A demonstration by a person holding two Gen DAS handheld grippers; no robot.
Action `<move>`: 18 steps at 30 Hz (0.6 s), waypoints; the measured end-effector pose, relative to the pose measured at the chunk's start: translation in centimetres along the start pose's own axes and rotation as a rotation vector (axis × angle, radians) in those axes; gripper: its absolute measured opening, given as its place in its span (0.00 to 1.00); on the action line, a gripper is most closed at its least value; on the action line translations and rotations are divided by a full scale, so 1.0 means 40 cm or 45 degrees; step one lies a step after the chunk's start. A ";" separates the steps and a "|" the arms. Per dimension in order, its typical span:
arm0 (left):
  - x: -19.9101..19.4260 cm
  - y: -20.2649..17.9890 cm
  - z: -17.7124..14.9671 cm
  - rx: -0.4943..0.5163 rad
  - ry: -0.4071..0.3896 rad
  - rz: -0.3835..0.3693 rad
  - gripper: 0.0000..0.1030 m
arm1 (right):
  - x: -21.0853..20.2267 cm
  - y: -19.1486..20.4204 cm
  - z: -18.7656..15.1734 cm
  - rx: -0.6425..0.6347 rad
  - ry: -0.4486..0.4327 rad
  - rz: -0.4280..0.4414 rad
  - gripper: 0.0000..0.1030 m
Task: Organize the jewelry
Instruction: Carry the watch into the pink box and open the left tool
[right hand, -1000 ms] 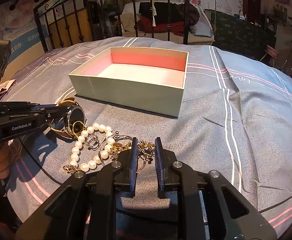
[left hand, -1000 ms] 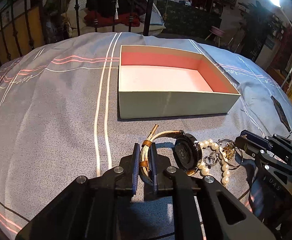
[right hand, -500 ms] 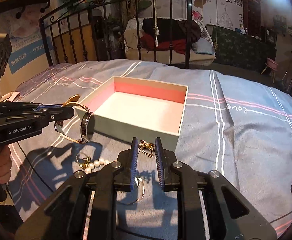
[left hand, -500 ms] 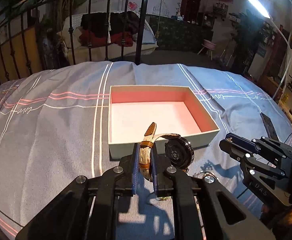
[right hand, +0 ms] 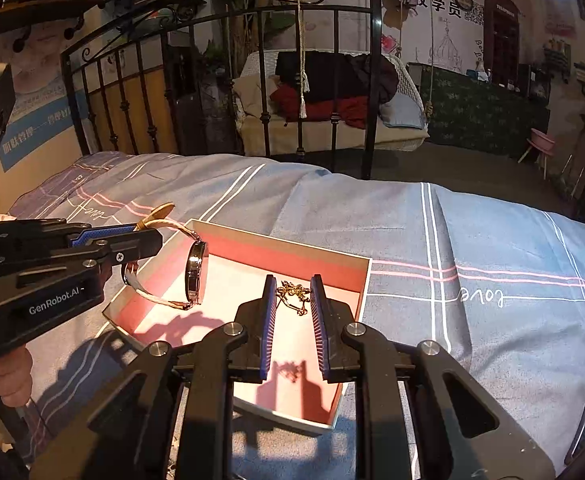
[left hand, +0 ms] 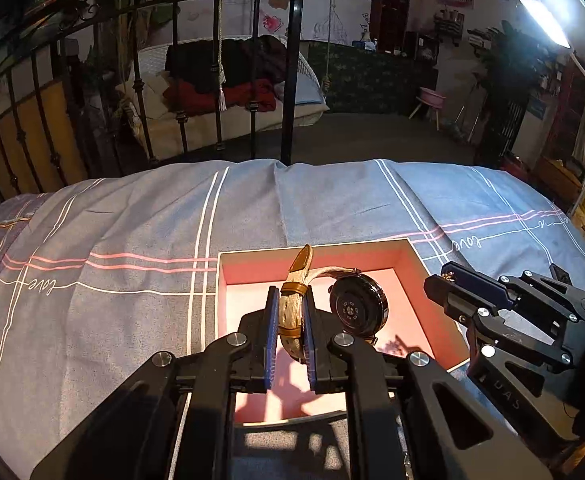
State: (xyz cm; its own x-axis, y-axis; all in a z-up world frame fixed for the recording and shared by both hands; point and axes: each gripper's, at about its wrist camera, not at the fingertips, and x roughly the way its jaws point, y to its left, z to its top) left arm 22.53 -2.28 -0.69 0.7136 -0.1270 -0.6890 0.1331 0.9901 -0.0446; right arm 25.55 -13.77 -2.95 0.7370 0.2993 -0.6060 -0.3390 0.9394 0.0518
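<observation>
Both loads now hang over the open box [right hand: 366, 280] on the bed [right hand: 472, 232], so what matters for the drop is height above the pink floor. Nearest us in the left wrist view, the left gripper [left hand: 288, 320] has its jaws pressed on the tan strap of the watch [left hand: 358, 306]; the strap runs up and away along the jaws, while the dark case hangs out to their right, edge-on over the box's left half in the right wrist view. The right gripper [right hand: 292, 312] has its jaws narrowly spread yet pinching a fine gold chain [right hand: 292, 294], which dangles just ahead of the tips above the box's near middle. Both shadows fall inside the walls. We judge the chain nearer the front wall and the watch closer to the left wall; neither touches the floor. Beyond, bare bedspread reaches the iron bed rail [left hand: 288, 80].
</observation>
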 end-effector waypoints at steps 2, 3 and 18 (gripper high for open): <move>0.018 -0.001 0.000 0.006 0.015 0.016 0.10 | 0.027 0.004 -0.002 -0.001 0.030 0.000 0.18; 0.027 0.000 -0.002 0.006 0.025 0.020 0.10 | 0.039 0.006 -0.008 -0.003 0.042 -0.001 0.18; 0.106 0.004 -0.035 0.011 0.146 0.062 0.15 | 0.104 0.015 -0.053 -0.035 0.140 -0.005 0.18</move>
State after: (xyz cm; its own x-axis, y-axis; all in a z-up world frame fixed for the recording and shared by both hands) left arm 24.59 -2.57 -4.63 0.6358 -0.0706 -0.7686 0.1066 0.9943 -0.0032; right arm 27.19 -12.33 -7.15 0.6702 0.2740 -0.6897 -0.3534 0.9350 0.0281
